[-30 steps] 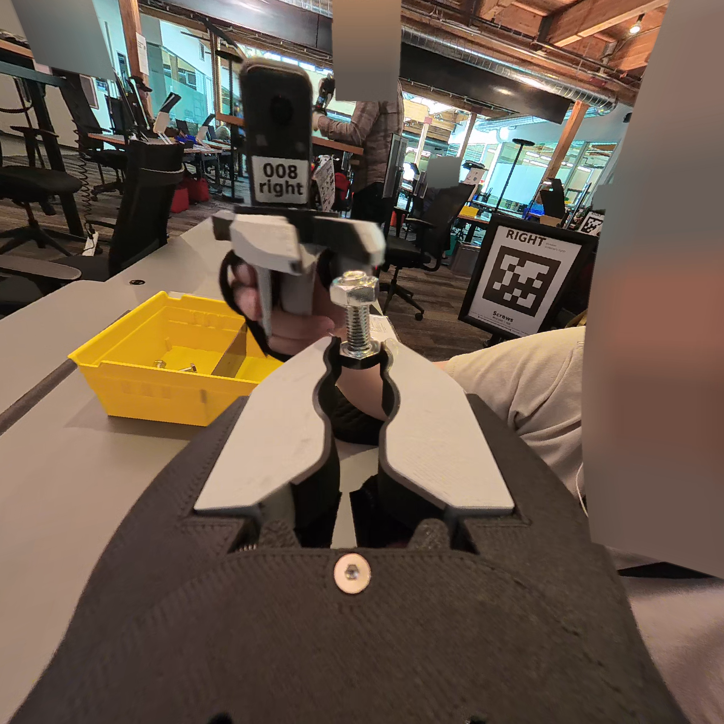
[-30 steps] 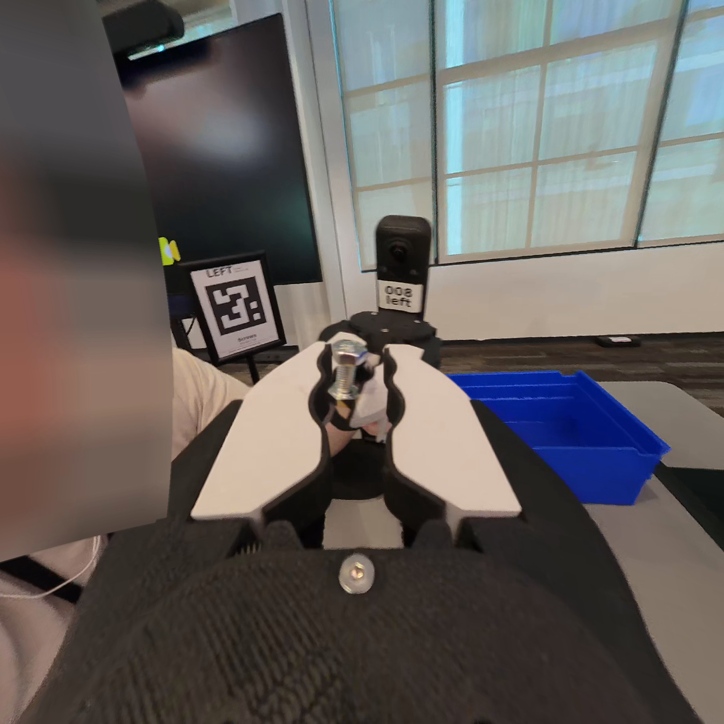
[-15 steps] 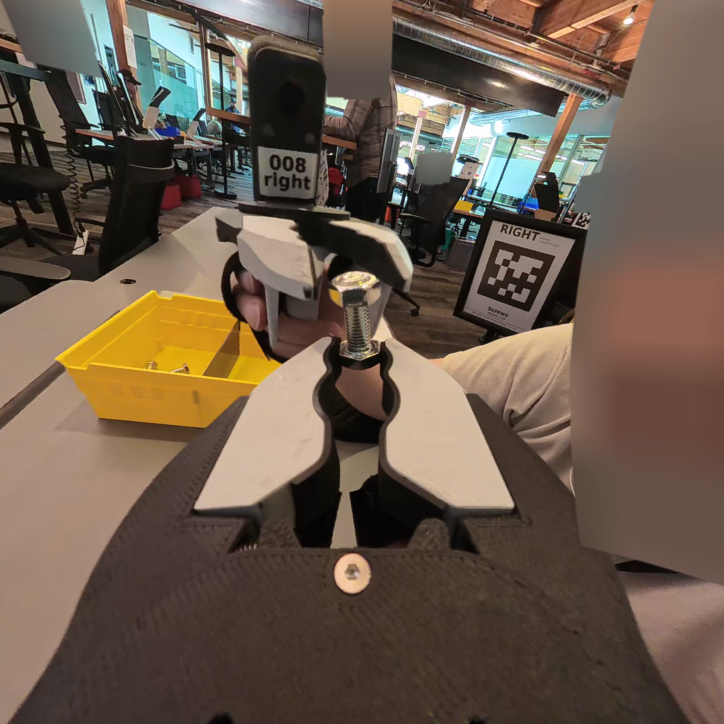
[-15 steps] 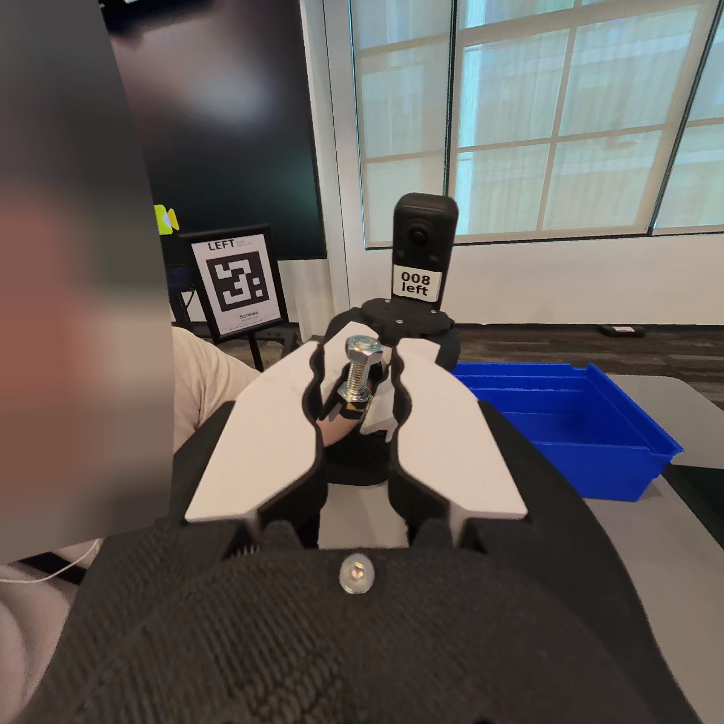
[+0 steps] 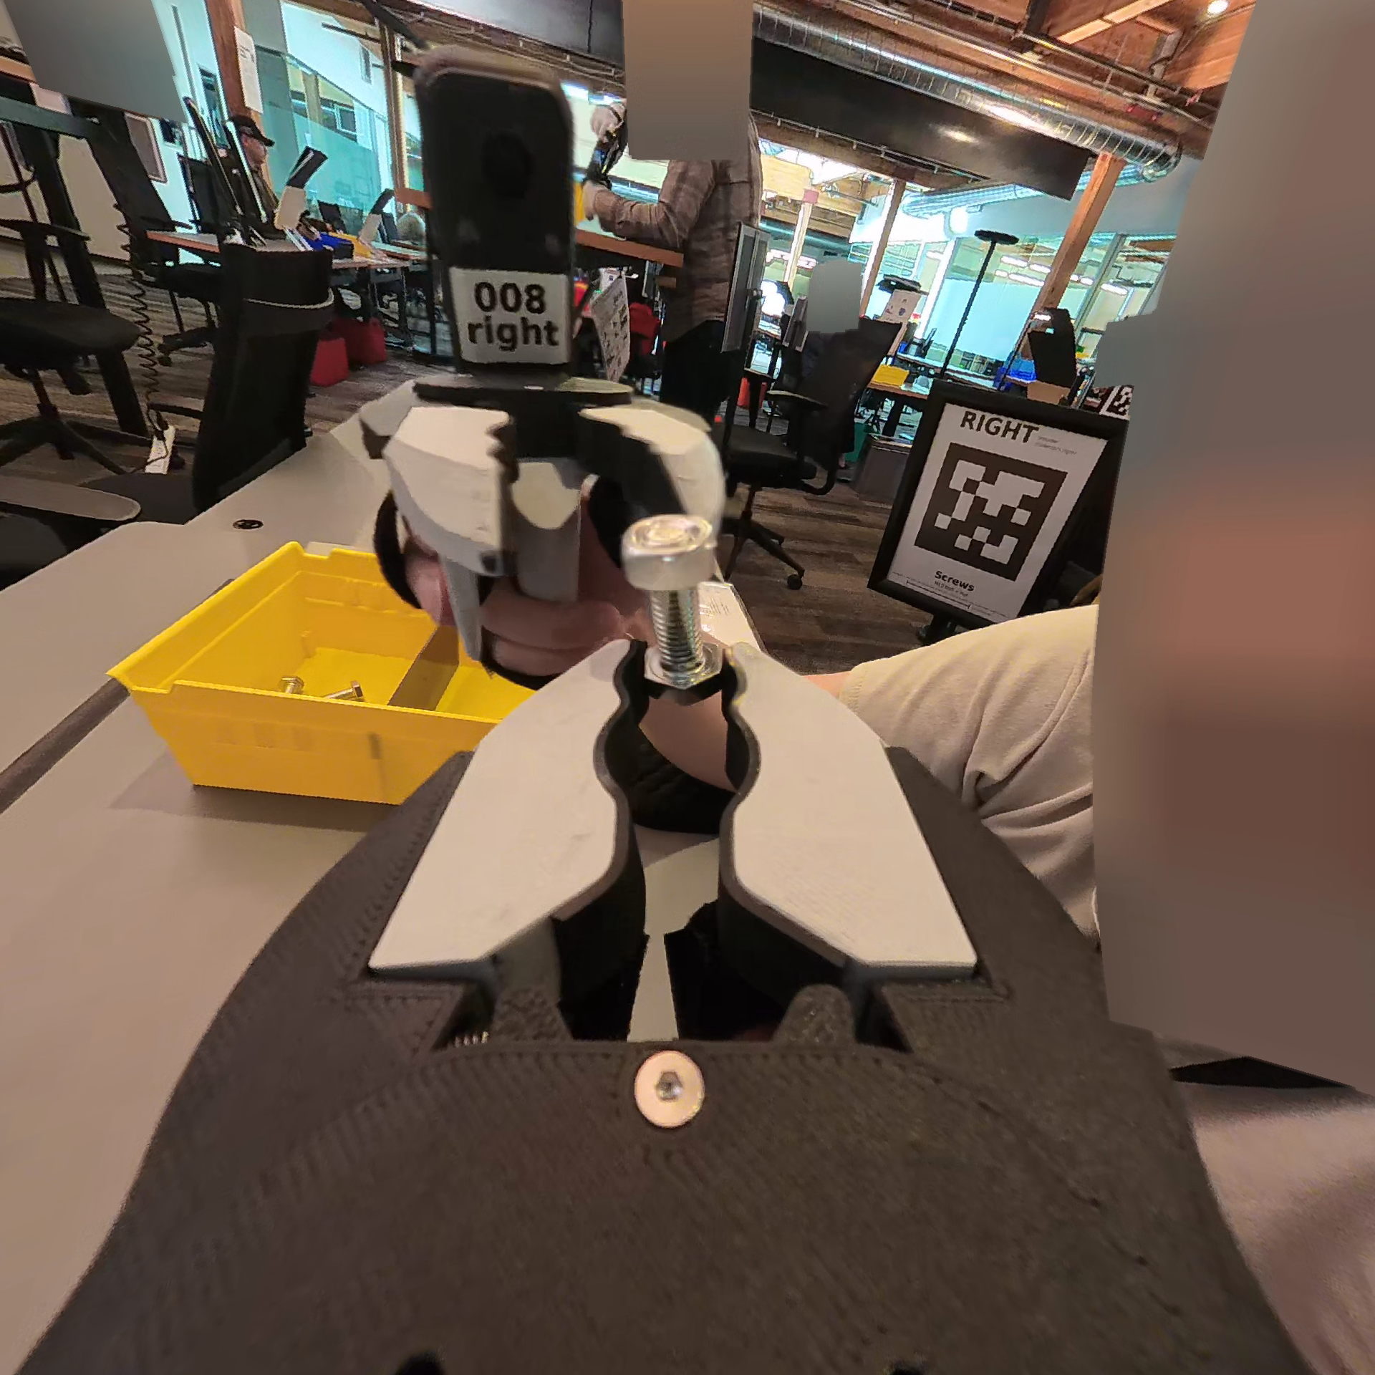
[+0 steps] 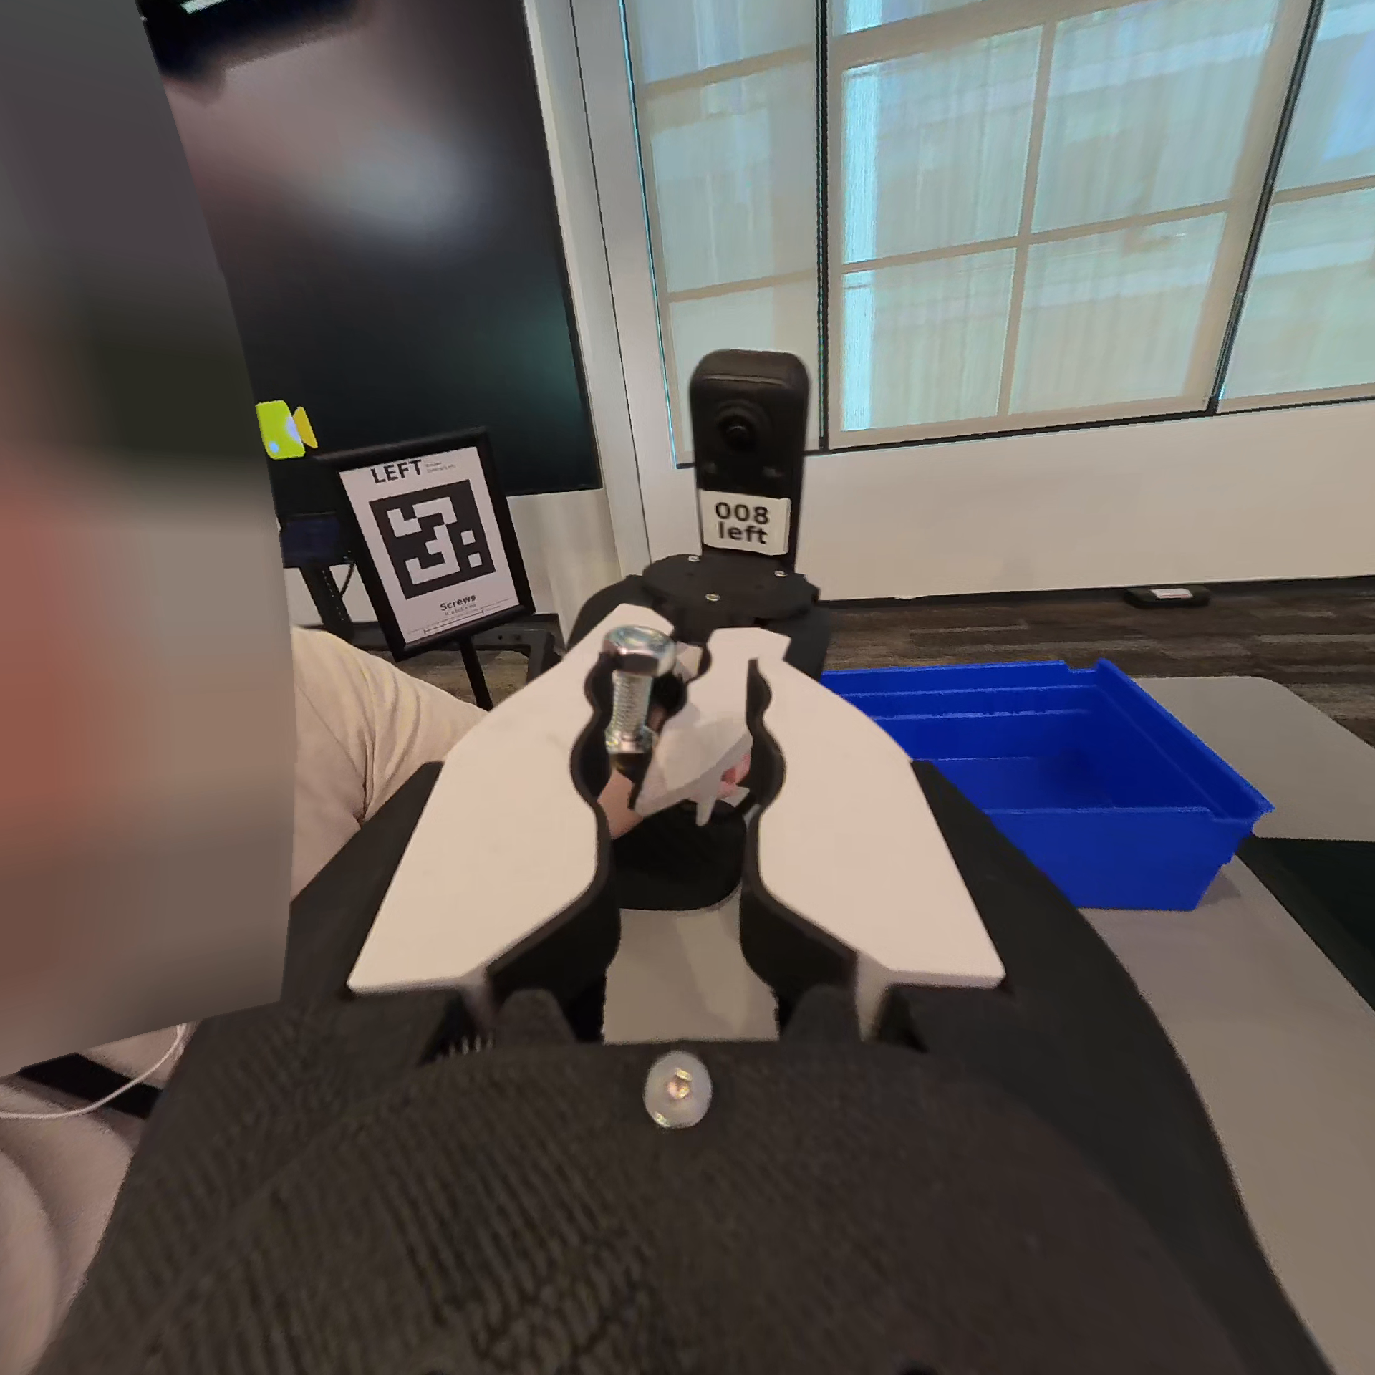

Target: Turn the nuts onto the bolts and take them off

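My left gripper (image 5: 681, 655) is shut on a steel nut (image 5: 683, 667), held above the table. A steel bolt (image 5: 673, 610) is threaded into the nut and stands up, slightly tilted, with its hex head on top. My right gripper (image 5: 547, 476) faces the left one, just behind and left of the bolt head, with its jaws a little apart and nothing clamped. In the right wrist view the bolt (image 6: 629, 699) lies against the inner edge of the left finger of my right gripper (image 6: 692, 640). The left gripper's white fingers (image 6: 692, 751) show behind it.
A yellow bin (image 5: 245, 729) holding a few loose bolts (image 5: 320, 688) sits on the grey table (image 5: 111, 930) to the left. A blue bin (image 6: 1042, 759) sits on the other side. Marker signs on stands (image 5: 989, 506) (image 6: 439, 543) and the person's beige sleeve (image 5: 967, 729) are close by. The left gripper's tips are roughly 4 centimeters from the right gripper's.
My right gripper's jaws have spread slightly and it has shifted off the bolt head, rising and coming closer to the left gripper. The bolt now leans a bit; the left gripper's hold is unchanged.
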Motion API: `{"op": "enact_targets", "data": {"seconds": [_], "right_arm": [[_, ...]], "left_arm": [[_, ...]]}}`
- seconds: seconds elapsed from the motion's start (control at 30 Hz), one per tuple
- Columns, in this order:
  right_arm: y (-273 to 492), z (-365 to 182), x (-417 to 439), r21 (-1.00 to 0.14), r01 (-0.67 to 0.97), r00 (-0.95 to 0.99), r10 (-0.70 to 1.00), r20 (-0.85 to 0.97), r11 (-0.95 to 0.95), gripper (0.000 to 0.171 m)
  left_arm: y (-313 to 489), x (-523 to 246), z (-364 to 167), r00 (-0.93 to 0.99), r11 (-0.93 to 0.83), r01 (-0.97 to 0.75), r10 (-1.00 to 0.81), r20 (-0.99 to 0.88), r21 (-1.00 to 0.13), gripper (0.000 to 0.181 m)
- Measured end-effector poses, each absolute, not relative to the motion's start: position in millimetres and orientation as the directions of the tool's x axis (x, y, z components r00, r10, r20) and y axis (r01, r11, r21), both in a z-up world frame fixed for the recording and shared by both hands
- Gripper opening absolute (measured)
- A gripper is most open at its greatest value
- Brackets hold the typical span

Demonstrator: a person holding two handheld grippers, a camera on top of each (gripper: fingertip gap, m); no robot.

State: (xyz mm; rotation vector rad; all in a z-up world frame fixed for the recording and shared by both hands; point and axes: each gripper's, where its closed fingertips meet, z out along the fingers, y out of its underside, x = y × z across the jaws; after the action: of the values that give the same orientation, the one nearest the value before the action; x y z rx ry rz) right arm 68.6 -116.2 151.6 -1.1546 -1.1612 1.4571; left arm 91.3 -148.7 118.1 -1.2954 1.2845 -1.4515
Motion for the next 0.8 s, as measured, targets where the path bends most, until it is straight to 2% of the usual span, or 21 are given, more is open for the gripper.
{"op": "enact_targets", "data": {"seconds": [0.13,0.37,0.53,0.8], "right_arm": [[-108.2,156.4,77.8,-0.972,-0.134,-0.158,0.972,-0.173,-0.194,0.032],[-123.4,153.2,66.2,-0.987,-0.099,-0.160,0.981,-0.108,-0.125,0.035],[-107.3,158.7,78.9,-0.967,-0.153,-0.166,0.969,-0.181,-0.206,0.032],[-120.3,150.3,65.1,-0.991,-0.084,-0.131,0.987,-0.094,-0.106,0.037]], "left_arm": [[-149.6,90.0,120.1,-0.166,-0.168,-0.063,-0.970,0.176,-0.984,0.018],[-149.6,90.8,118.8,-0.167,-0.168,-0.069,-0.970,0.178,-0.983,0.018],[-150.4,89.8,120.0,-0.157,-0.152,-0.071,-0.974,0.162,-0.986,0.018],[-146.0,92.0,115.7,-0.122,-0.141,-0.087,-0.981,0.151,-0.986,0.018]]}}
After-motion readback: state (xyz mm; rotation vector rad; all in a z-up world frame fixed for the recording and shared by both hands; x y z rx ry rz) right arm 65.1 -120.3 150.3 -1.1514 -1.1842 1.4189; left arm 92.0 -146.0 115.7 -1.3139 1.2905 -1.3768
